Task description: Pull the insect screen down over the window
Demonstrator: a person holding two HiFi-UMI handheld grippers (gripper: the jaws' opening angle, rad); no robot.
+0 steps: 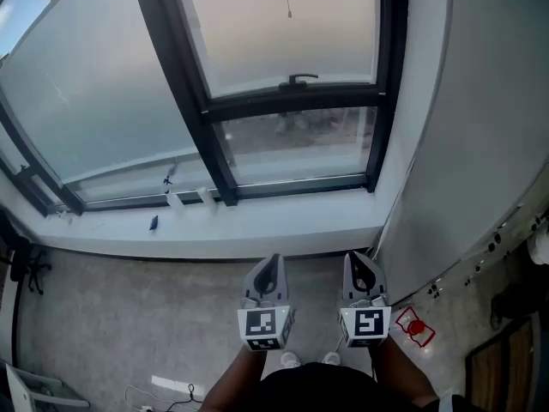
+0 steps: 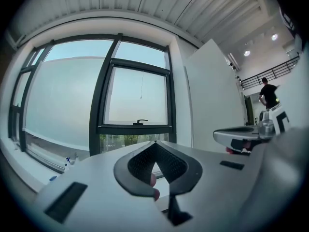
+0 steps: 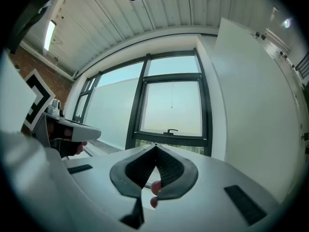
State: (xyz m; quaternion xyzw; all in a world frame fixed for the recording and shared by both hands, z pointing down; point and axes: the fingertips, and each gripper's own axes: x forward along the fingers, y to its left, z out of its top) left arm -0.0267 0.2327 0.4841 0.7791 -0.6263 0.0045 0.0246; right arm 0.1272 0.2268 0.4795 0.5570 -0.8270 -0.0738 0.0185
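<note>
A dark-framed window (image 1: 193, 101) fills the wall ahead. Its right sash has a hazy upper pane (image 1: 283, 24) over a cross bar with a small dark handle (image 1: 298, 79); the same handle (image 2: 141, 122) shows in the left gripper view and, as handle (image 3: 170, 130), in the right. A thin pull cord (image 1: 288, 7) hangs before the upper pane. Where the screen's lower edge sits, I cannot tell. My left gripper (image 1: 271, 269) and right gripper (image 1: 363, 269) are side by side, level, well short of the sill, both shut with nothing between the pads.
A white sill (image 1: 257, 226) holds a small blue item (image 1: 153, 223) and white clips (image 1: 176, 200). A white partition (image 1: 480, 144) rises close on the right. On the floor by it lies a red object (image 1: 415, 326). A person (image 2: 267, 93) stands far off.
</note>
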